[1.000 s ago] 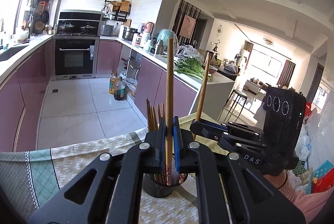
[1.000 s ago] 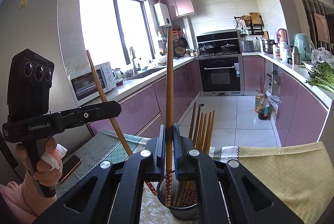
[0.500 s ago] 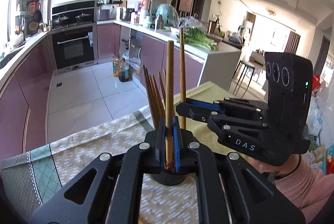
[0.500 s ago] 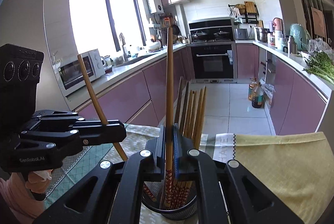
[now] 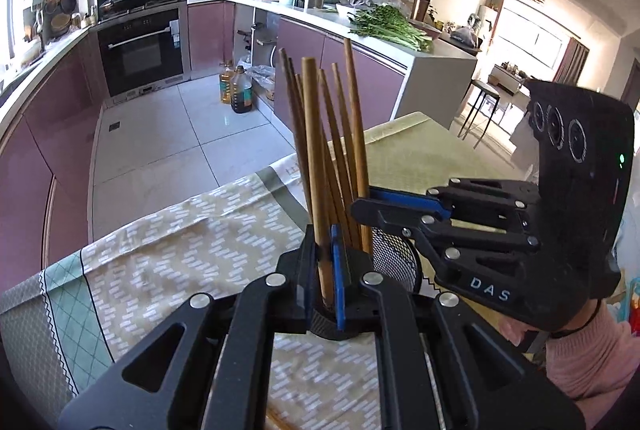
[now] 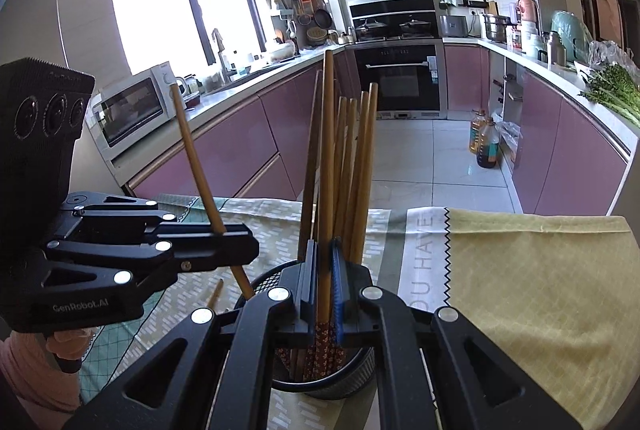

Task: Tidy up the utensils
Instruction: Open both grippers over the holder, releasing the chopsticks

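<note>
A black mesh holder stands on the cloth-covered table with several wooden chopsticks upright in it; it also shows in the left wrist view. My left gripper is shut on one chopstick, its lower end over the holder's rim. My right gripper is shut on another chopstick, whose patterned end reaches down into the holder. Each gripper shows in the other's view, the left and the right, close on either side of the holder.
The table carries a patterned beige and green cloth and a yellow cloth. One loose chopstick lies on the cloth left of the holder. Beyond the table edge are the tiled kitchen floor, purple cabinets and oil bottles.
Both grippers have come down and closer to the holder with their chopsticks. The right chopstick's patterned end has sunk into the holder; the left one has dropped to its rim.
</note>
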